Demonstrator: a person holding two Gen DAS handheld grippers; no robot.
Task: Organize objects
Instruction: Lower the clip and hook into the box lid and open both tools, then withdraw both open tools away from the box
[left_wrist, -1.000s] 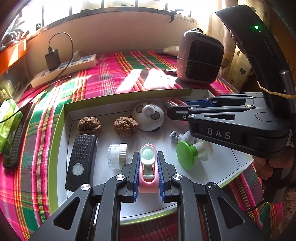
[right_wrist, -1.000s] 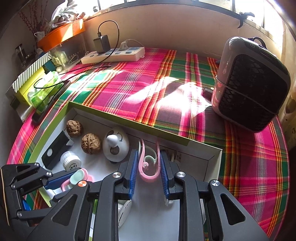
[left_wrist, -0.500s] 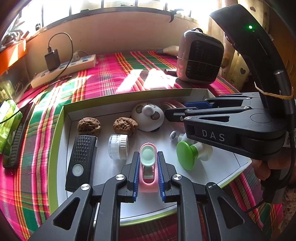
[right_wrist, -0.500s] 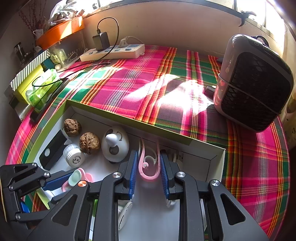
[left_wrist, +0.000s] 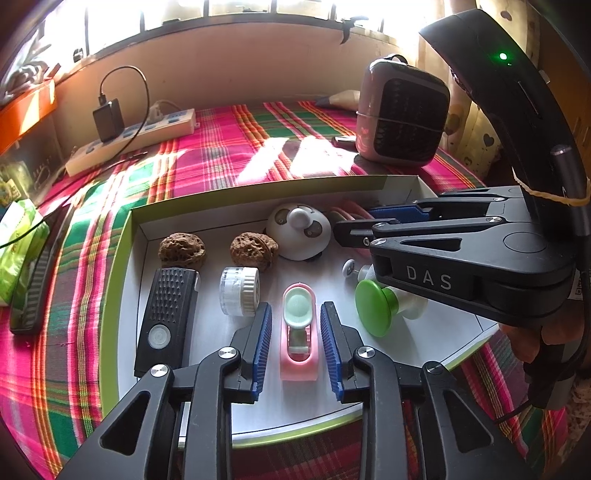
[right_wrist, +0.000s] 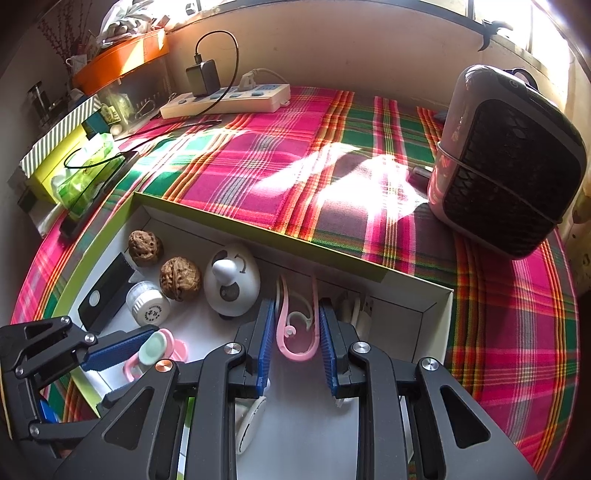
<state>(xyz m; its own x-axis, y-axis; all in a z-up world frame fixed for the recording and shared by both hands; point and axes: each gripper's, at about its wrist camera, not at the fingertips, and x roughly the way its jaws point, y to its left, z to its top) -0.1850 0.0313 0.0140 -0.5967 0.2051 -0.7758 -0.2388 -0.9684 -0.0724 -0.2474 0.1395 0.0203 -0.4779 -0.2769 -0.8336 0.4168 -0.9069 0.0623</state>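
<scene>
A white tray with a green rim (left_wrist: 258, 192) (right_wrist: 258, 229) lies on the plaid cloth. My left gripper (left_wrist: 295, 308) straddles a pink clip with a mint pad (left_wrist: 298, 332) that rests on the tray floor. Its jaws are opening, and a gap shows on each side of the clip. My right gripper (right_wrist: 296, 304) is shut on a pink U-shaped ear hook (right_wrist: 297, 347) near the tray's far wall. Seen from the left wrist view, the right gripper (left_wrist: 354, 225) reaches in from the right.
The tray also holds two walnuts (left_wrist: 181, 251) (left_wrist: 254, 251), a white round gadget (left_wrist: 298, 232), a black remote (left_wrist: 166, 317), a small white jar (left_wrist: 239, 291) and a green-capped knob (left_wrist: 373, 310). A heater (right_wrist: 509, 162) and power strip (right_wrist: 225, 99) stand beyond.
The left jaws have come apart from the pink clip, which stays on the tray floor. The small white jar shifted slightly. The right gripper keeps its grip on the ear hook.
</scene>
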